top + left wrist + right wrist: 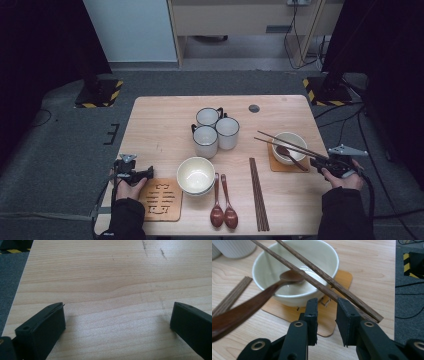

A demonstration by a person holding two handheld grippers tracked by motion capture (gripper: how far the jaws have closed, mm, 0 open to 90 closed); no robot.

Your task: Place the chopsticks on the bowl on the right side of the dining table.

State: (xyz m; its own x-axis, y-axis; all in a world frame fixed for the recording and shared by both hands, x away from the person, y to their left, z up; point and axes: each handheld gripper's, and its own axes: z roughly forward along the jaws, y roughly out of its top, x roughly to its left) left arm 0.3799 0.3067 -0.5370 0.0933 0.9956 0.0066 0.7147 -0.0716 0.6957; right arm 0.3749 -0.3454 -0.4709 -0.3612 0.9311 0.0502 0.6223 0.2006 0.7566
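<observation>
My right gripper (316, 161) (325, 305) sits at the table's right edge, just in front of a white bowl (295, 139) (332, 270) on a wooden coaster (274, 165) (342, 280). A pair of dark chopsticks (280, 142) (312, 277) lies slanted across the bowl's rim, its near ends by the right-hand jaw. The jaws stand a little apart and the pads press on nothing. A brown spoon (292, 157) (249, 307) leans in the bowl. My left gripper (145, 173) (117, 312) rests near the table's left front with its jaws wide over bare wood.
Three white mugs (215, 130) stand at the middle back. Stacked white bowls (195, 175), two brown spoons (223, 202), more chopsticks (258, 195) (232, 297) and a cut-out wooden coaster (161, 200) lie along the front. Floor cables run to the right of the table.
</observation>
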